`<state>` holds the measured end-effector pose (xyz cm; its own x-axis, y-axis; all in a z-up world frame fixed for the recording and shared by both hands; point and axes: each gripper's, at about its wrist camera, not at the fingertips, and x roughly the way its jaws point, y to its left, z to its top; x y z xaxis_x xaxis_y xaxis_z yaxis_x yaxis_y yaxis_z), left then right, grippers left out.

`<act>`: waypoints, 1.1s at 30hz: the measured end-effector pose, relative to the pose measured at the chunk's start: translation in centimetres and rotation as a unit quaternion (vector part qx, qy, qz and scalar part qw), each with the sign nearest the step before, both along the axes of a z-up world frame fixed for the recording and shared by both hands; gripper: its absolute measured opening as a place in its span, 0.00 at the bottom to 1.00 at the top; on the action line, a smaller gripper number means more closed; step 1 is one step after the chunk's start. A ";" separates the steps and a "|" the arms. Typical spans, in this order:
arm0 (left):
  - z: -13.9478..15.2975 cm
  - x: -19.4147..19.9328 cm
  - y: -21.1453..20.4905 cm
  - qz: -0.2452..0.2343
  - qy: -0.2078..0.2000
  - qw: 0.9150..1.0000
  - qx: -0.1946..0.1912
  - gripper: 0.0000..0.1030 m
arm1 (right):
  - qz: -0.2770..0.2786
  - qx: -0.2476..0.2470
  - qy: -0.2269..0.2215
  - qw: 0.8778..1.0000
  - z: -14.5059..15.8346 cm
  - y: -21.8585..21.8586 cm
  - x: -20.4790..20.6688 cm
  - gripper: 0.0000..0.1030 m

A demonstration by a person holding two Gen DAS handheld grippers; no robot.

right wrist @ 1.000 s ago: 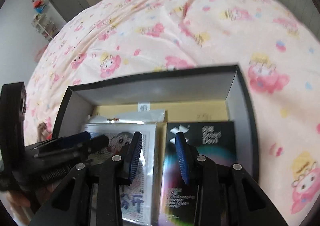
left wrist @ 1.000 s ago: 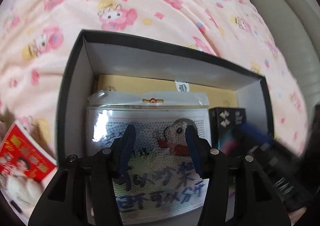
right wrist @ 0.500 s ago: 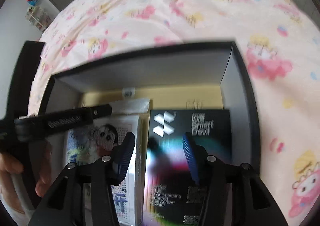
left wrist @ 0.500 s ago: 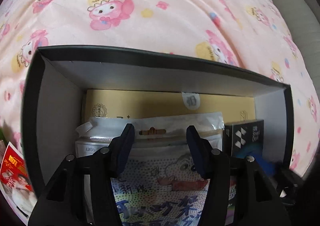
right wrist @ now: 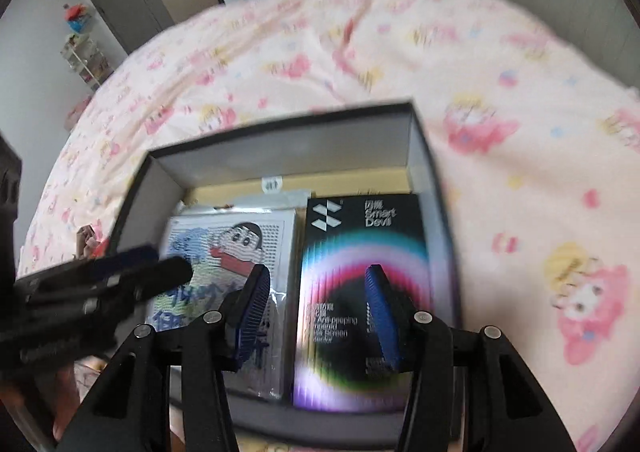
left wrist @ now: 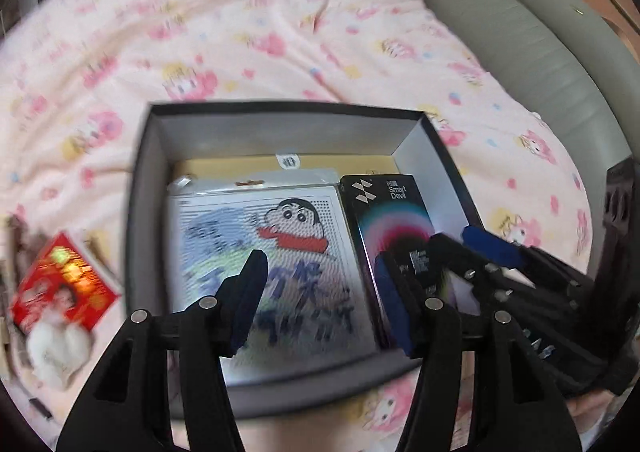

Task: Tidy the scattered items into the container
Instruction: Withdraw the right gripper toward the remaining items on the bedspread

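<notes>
A black open box (left wrist: 140, 212) sits on the bed. Inside it, side by side on a flat yellow carton (left wrist: 224, 166), lie a clear packet with a cartoon boy (left wrist: 260, 236) and a black "Smart Devil" carton (left wrist: 388, 212). My left gripper (left wrist: 318, 264) hovers above the packet; its jaws are opening with nothing between them. Over the black carton (right wrist: 360, 236) hangs my right gripper (right wrist: 317, 272), open and empty. Each gripper shows in the other's view: the right (left wrist: 468, 252), the left (right wrist: 148, 264). A red printed packet (left wrist: 60, 284) lies on the sheet left of the box.
The box rests on a pink cartoon-print sheet (left wrist: 280, 32). A grey padded bed edge (left wrist: 520, 32) runs along the right. Grey wardrobe doors (right wrist: 116, 0) and a small shelf rack (right wrist: 84, 56) stand beyond the bed. A hand (right wrist: 86, 240) shows at the left.
Both grippers have drawn back and risen from the box, so more of it shows. The right jaws have spread apart; the left jaws stand a little wider. The pictures are blurred.
</notes>
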<state>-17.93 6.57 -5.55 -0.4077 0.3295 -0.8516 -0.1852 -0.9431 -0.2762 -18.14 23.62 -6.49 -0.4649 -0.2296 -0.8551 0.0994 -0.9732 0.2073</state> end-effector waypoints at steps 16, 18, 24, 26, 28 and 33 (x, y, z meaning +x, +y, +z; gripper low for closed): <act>3.8 12.2 -8.9 0.012 0.018 0.998 0.057 0.58 | 0.049 -0.042 0.081 0.995 5.1 -7.6 12.9 0.44; 3.9 13.2 -11.5 0.033 0.020 0.997 0.061 0.58 | 0.080 -0.047 0.076 0.993 5.2 -10.1 13.0 0.43; 3.0 15.4 -19.8 0.096 0.024 0.992 0.080 0.58 | 0.184 -0.058 0.061 0.979 4.8 -19.1 12.9 0.42; 2.4 15.7 -22.4 0.120 0.022 0.989 0.080 0.58 | 0.208 -0.065 0.055 0.974 4.3 -21.5 12.5 0.42; 1.4 16.0 -25.1 0.154 0.017 0.986 0.058 0.58 | 0.212 -0.060 0.053 0.974 3.7 -23.6 11.8 0.42; -3.0 16.5 -31.8 0.224 -0.022 0.972 0.069 0.58 | 0.219 -0.040 0.005 0.975 0.2 -27.5 9.3 0.42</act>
<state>-1.41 -25.27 -8.55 -0.5008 0.2389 -0.8319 0.2502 -0.8801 -0.4034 -8.85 -3.86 -6.30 -0.3150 -0.4740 -0.8222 0.5048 -0.8173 0.2778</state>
